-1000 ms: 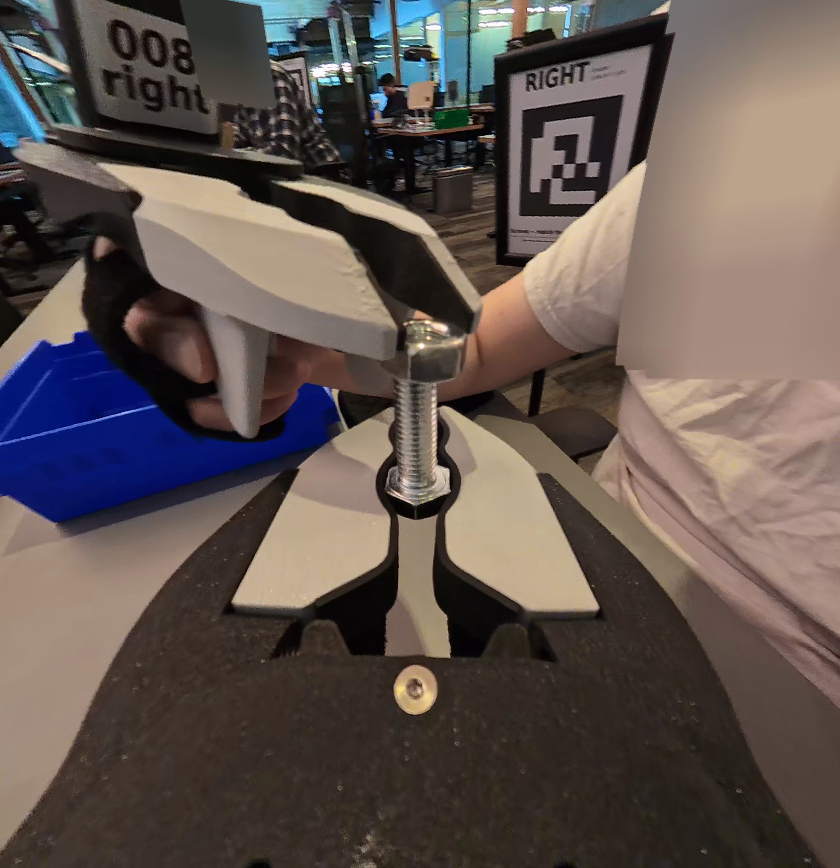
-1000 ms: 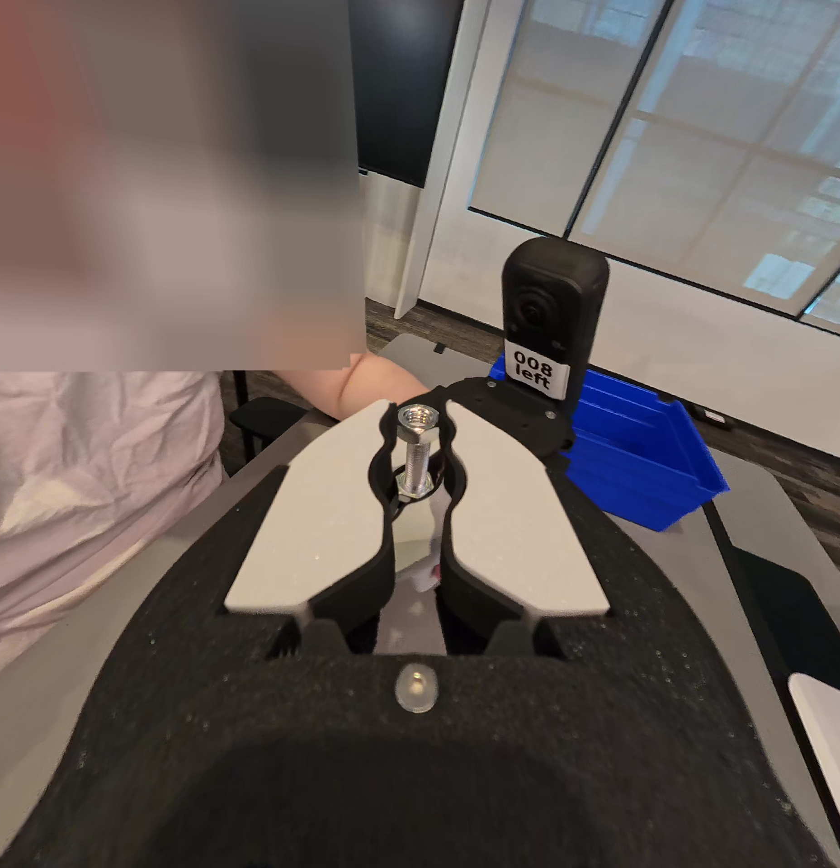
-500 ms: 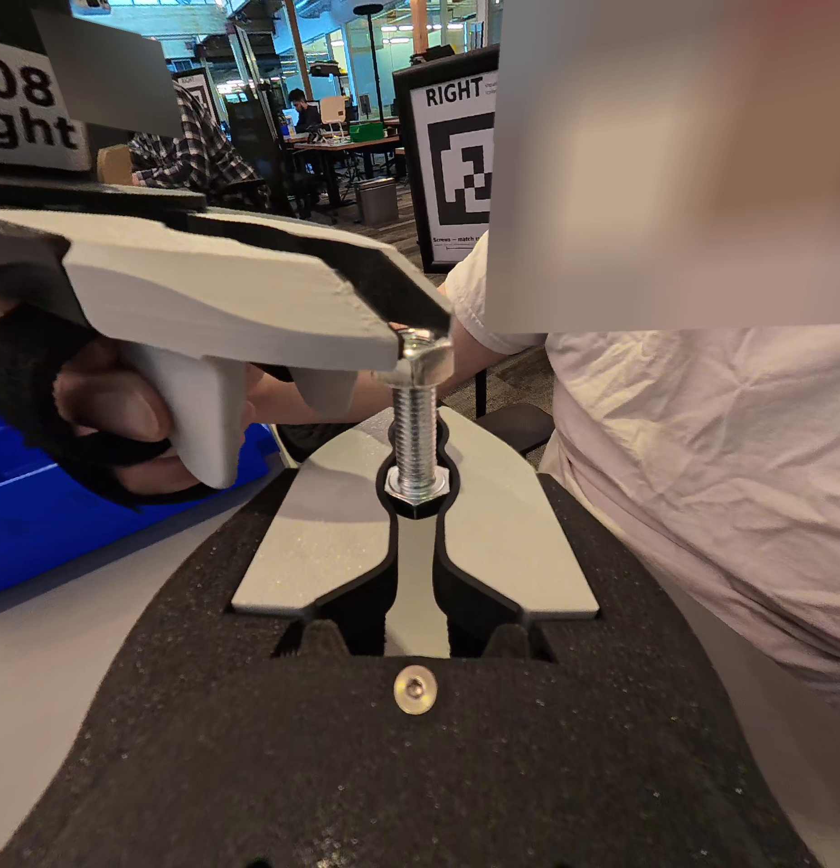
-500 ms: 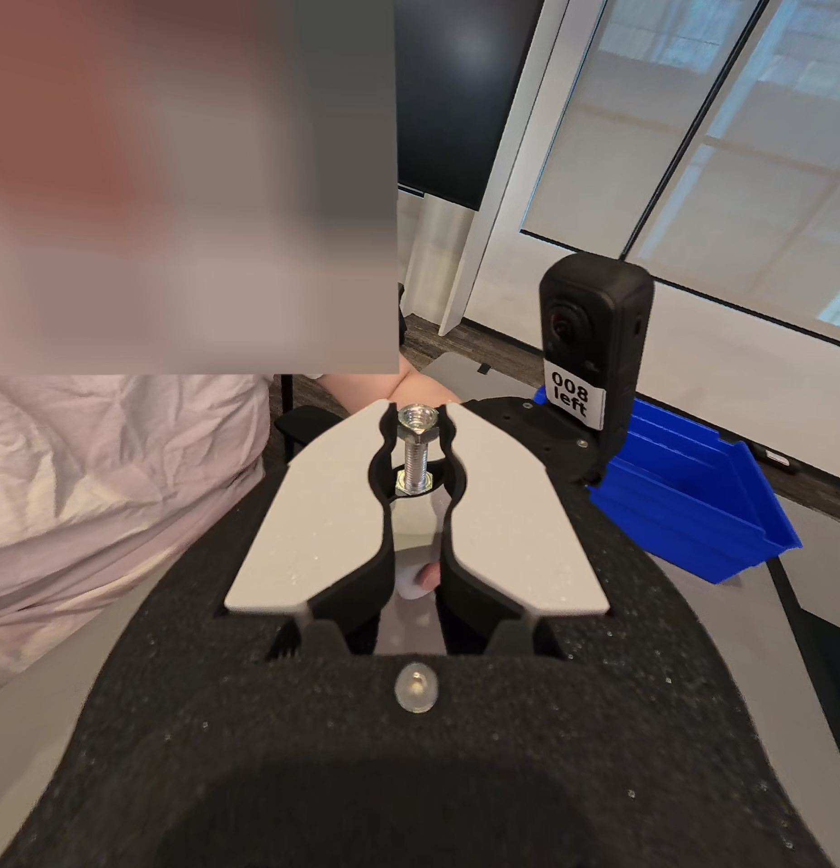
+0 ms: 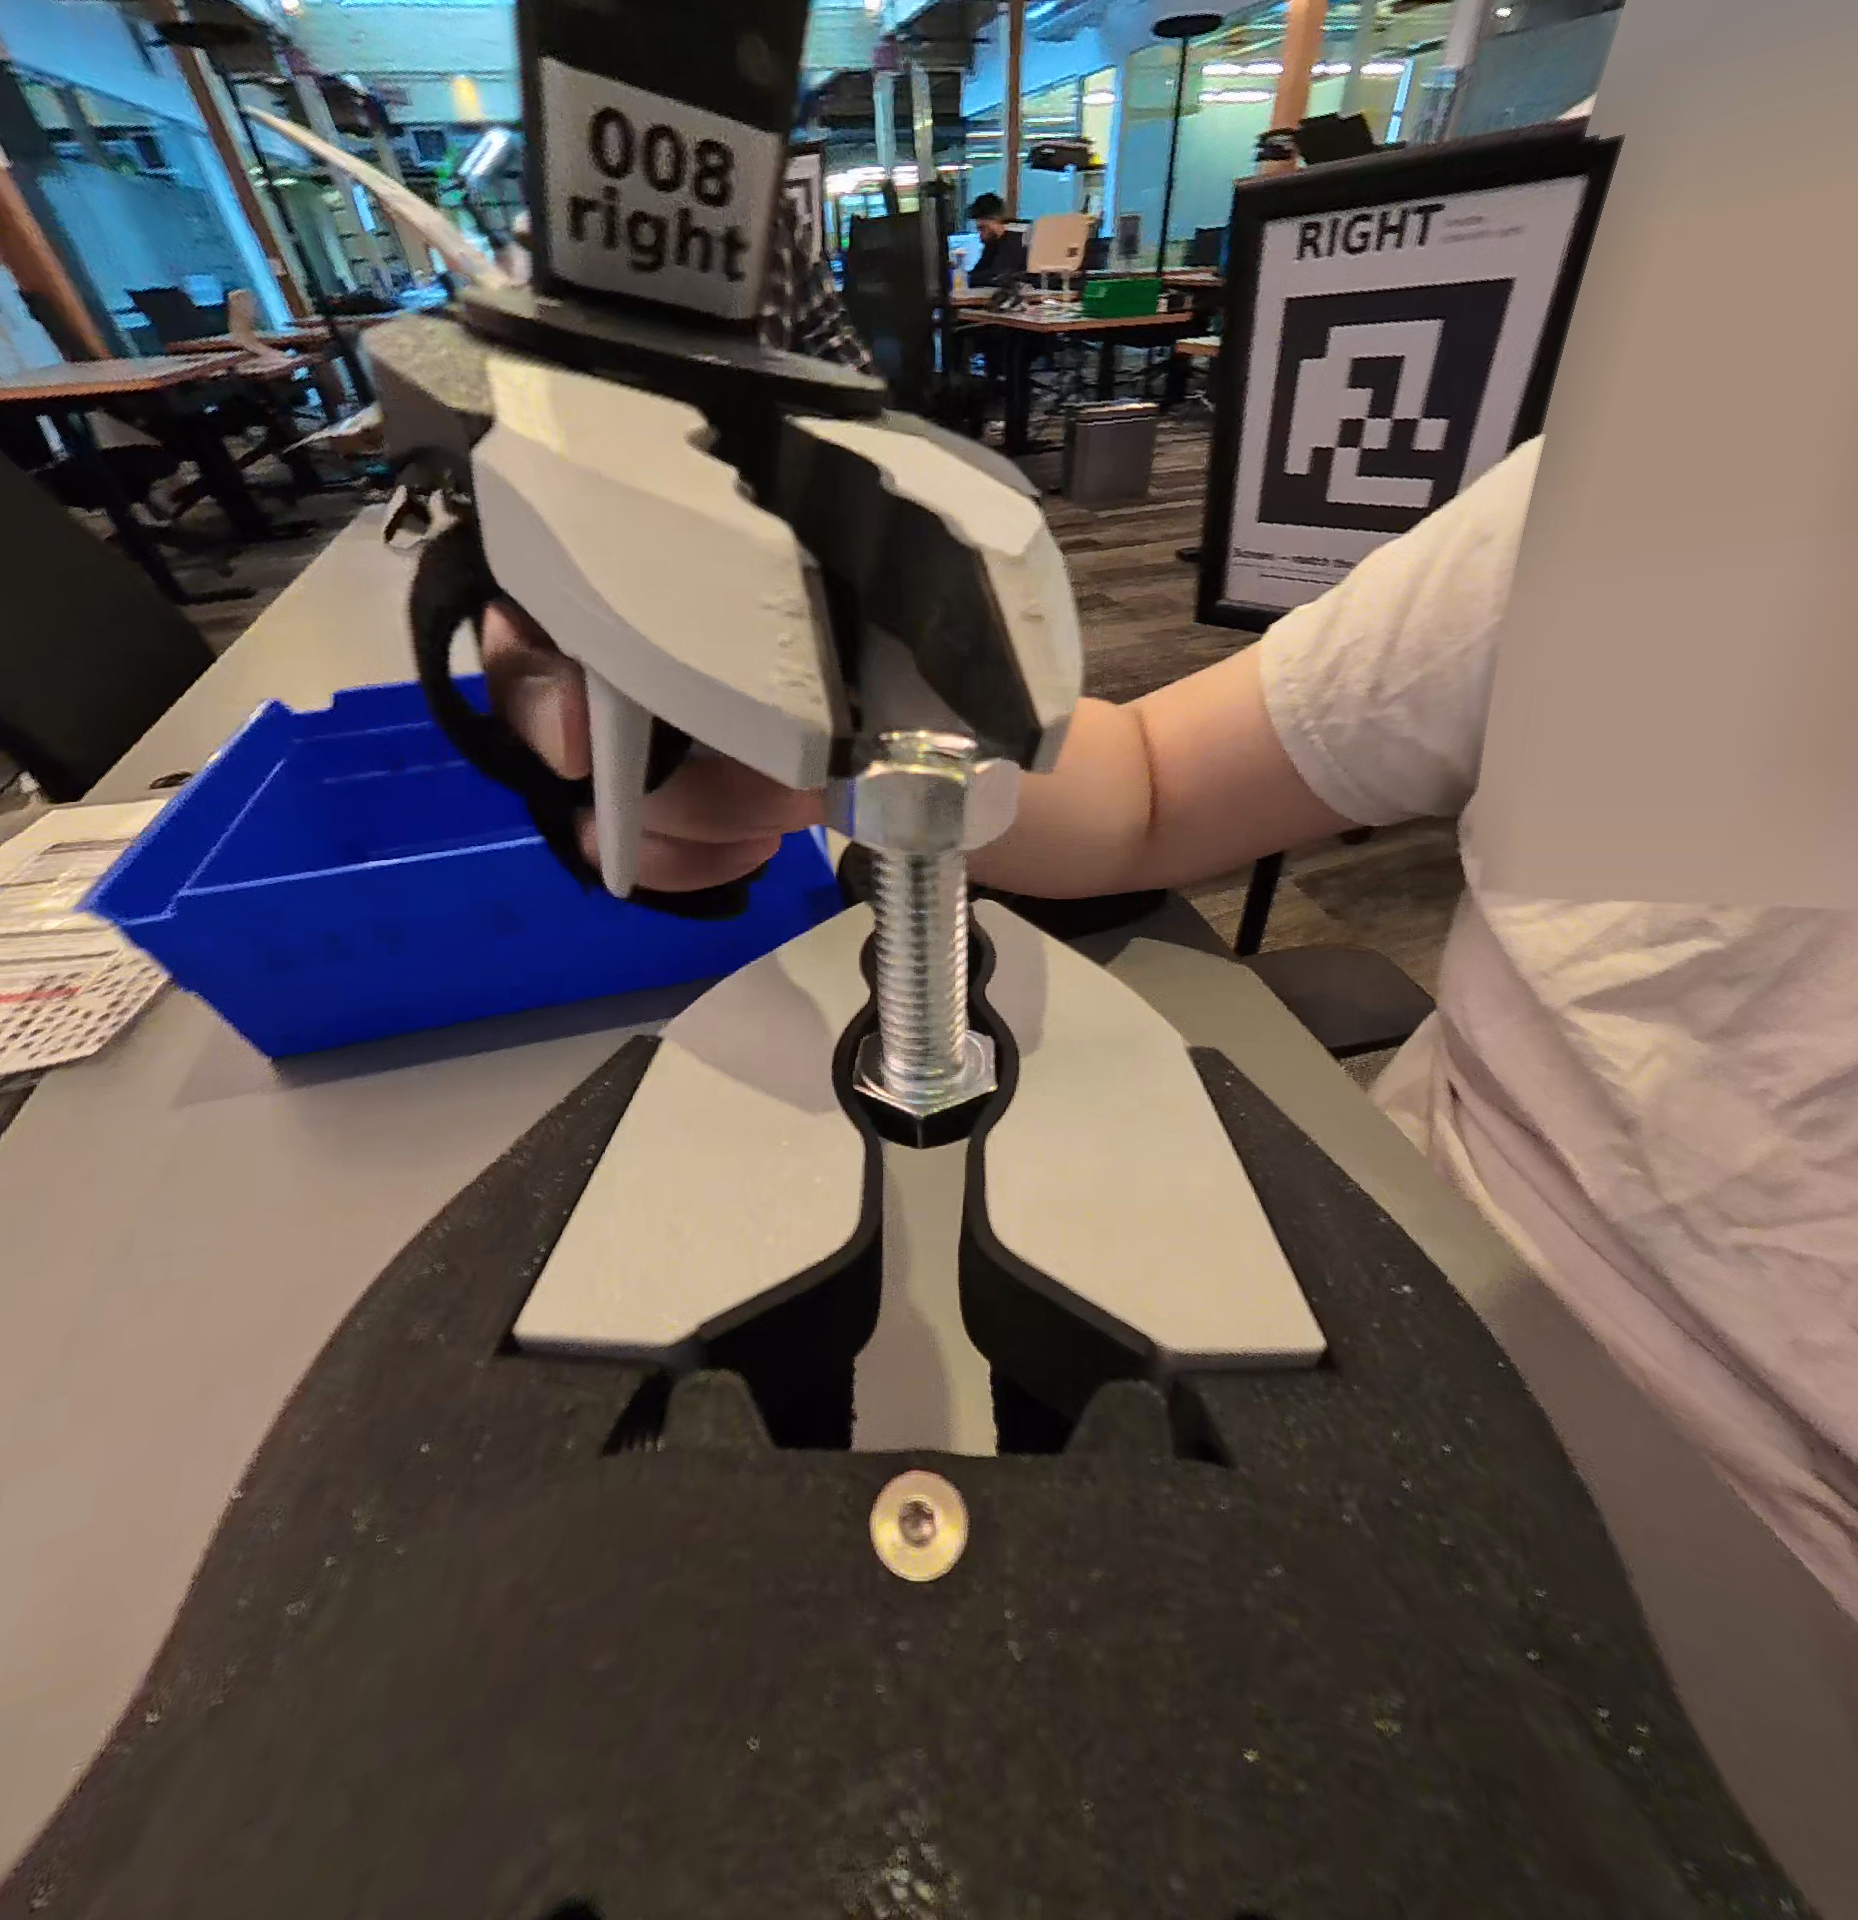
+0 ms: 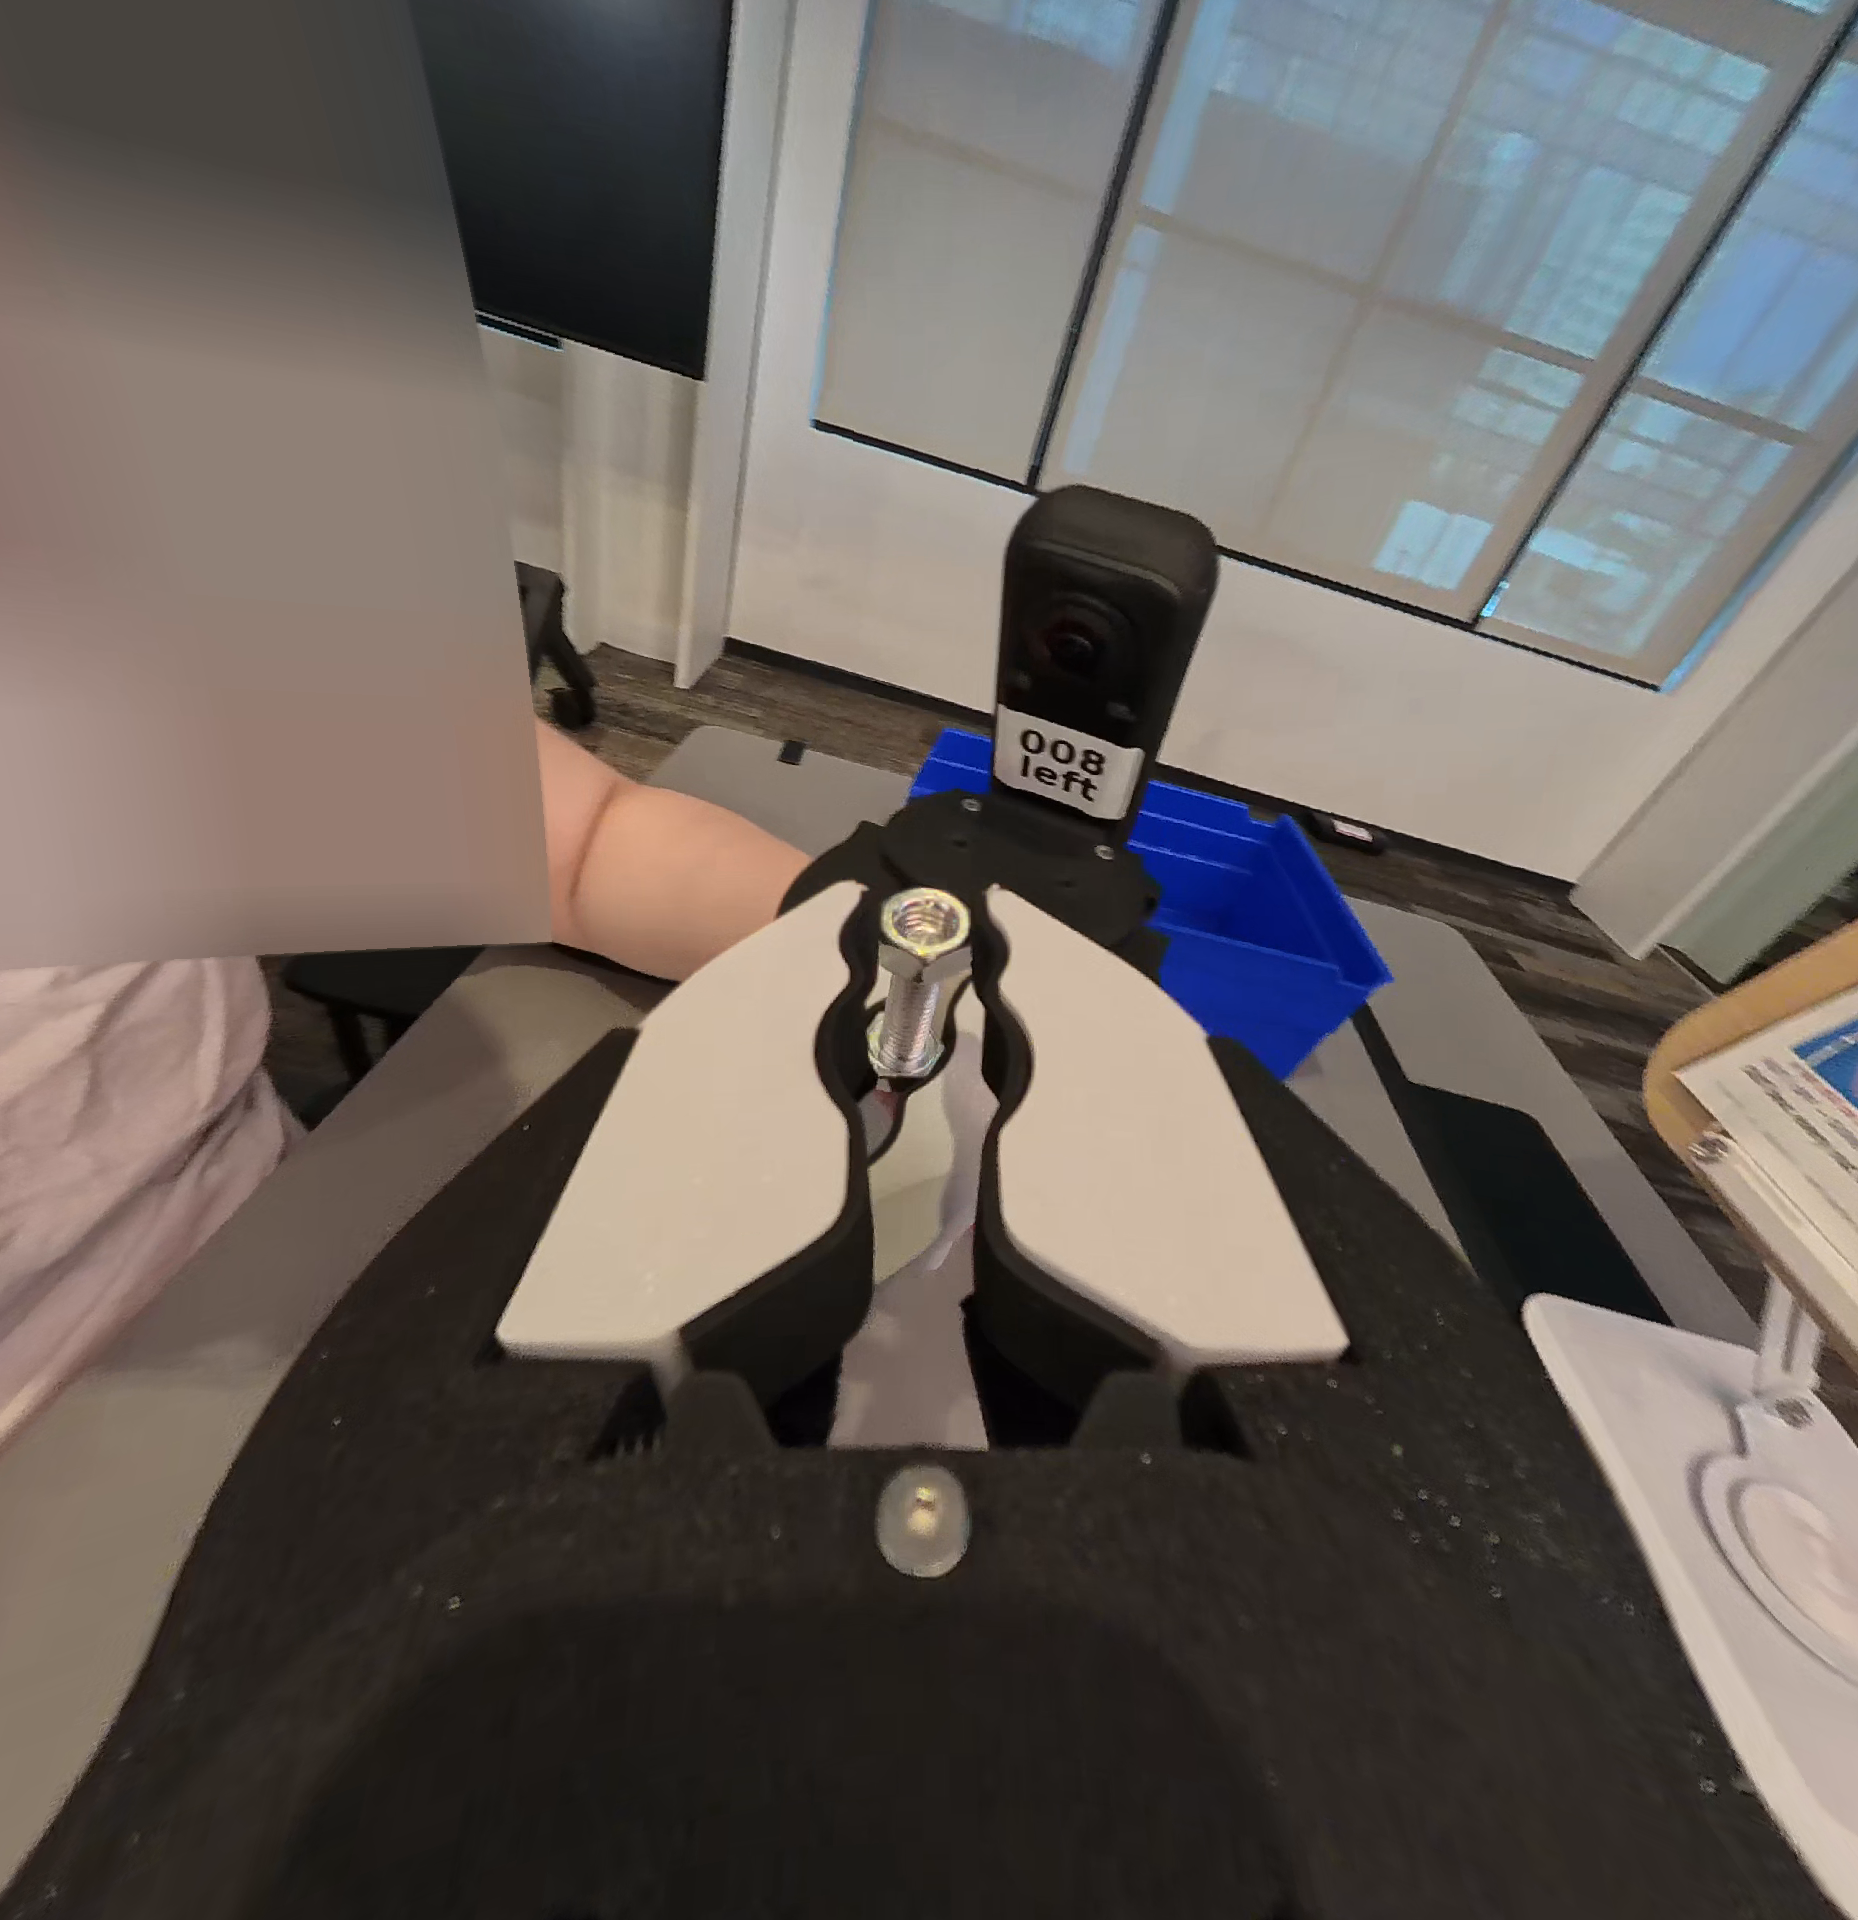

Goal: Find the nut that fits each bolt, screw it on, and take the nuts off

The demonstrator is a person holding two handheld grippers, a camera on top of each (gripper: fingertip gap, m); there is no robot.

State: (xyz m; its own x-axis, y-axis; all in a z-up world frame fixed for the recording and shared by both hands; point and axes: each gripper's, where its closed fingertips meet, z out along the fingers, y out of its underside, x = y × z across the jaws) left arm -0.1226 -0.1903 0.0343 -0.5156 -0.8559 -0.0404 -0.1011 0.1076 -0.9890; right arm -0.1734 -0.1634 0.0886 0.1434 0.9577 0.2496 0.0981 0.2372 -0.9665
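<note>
A silver hex bolt [image 5: 920,935] is held upright between the two grippers, above the grey table [image 5: 229,1174]. Its hex head [image 5: 923,798] is clamped at the very tips of the right gripper [image 5: 930,743], which reaches in from above and behind. A hex nut [image 5: 925,1081] is threaded low on the shank and is seated in the notch between the grey fingers [image 5: 717,1195] of the left gripper [image 5: 925,1039], which are closed upon it. In the right wrist view the bolt [image 6: 909,997] is seen end-on from the head [image 6: 923,930], gripped near the tips of the right gripper [image 6: 920,935], with the nut [image 6: 904,1058] farther down the shank and the left gripper [image 6: 1018,868] behind it. A blue plastic bin [image 5: 385,883] lies on the table beyond and to the left of the left gripper, with a printed sheet [image 5: 42,935] just beside it. A pale T-shirt sleeve [image 5: 1392,665] is seen on the right.
</note>
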